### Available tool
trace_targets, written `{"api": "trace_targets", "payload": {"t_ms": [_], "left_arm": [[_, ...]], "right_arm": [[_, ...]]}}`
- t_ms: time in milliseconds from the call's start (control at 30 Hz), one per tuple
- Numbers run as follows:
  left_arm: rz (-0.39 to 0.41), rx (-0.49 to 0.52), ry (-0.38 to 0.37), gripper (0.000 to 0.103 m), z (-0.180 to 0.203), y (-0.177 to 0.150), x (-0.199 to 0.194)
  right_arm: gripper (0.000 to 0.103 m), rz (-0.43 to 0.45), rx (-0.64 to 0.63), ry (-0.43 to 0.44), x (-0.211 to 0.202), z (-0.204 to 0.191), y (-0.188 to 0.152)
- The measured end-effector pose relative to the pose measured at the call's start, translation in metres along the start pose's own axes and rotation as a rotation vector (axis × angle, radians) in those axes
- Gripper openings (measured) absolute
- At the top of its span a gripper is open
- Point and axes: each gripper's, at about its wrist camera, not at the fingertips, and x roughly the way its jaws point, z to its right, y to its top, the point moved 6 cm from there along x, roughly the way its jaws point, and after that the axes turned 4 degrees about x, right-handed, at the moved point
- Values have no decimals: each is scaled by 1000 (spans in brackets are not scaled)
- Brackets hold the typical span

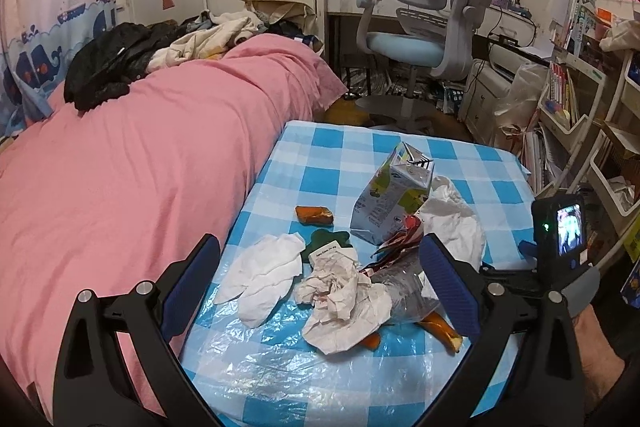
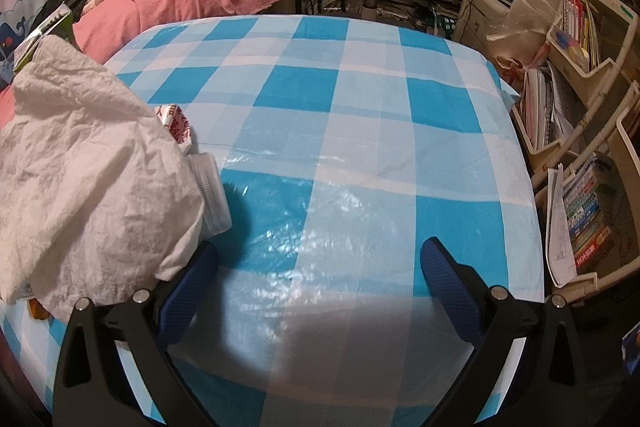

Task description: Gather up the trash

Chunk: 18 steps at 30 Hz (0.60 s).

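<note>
Step in hand: I judge this the approach before a 1st pick; nothing is gripped and the trash pile lies loose on the checked tablecloth (image 1: 472, 163).
Left gripper (image 1: 318, 269): I hold it low over the pile, its 2 blue-padded fingers spread wide and empty; the crumpled paper (image 1: 344, 301) sits between them.
Right gripper (image 2: 320, 267): fingers parted, grasping nothing, over bare cloth; its left finger lies against the edge of a white tissue (image 2: 84, 163), whether touching I cannot tell.
Trash, near side: crumpled paper, a flat white napkin (image 1: 262, 277) just beside it, clear plastic wrap (image 1: 404, 287) and orange peel (image 1: 442, 329) under its edge.
Trash, far side: a squashed milk carton (image 1: 394, 193) upright but leaning, an orange wrapper (image 1: 314, 215) near it.
Right-wrist detail: a clear ribbed cap (image 2: 212, 187) pokes out from under the tissue.
Bin or bag: none visible in either view.
Next move, my judgement: lower the left gripper around the crumpled paper and close; the loose wrap may drag along.
Surroundings: pink bed (image 1: 140, 163) just beside the table.
</note>
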Motion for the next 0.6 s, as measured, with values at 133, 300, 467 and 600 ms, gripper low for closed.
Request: {"api": "trace_targets", "payload": {"t_ms": [133, 300, 467, 600], "left_arm": [[-3, -12, 1, 96, -1, 4, 5], [-4, -10, 2, 96, 0, 5, 6], [-10, -19, 13, 96, -5, 0, 6], [-19, -31, 33, 96, -15, -6, 6]], "right_arm": [[97, -86, -52, 25, -11, -1, -7], [97, -66, -58, 25, -38, 13, -19], [97, -17, -39, 91, -72, 13, -35], [97, 44, -88, 201, -96, -11, -43]]}}
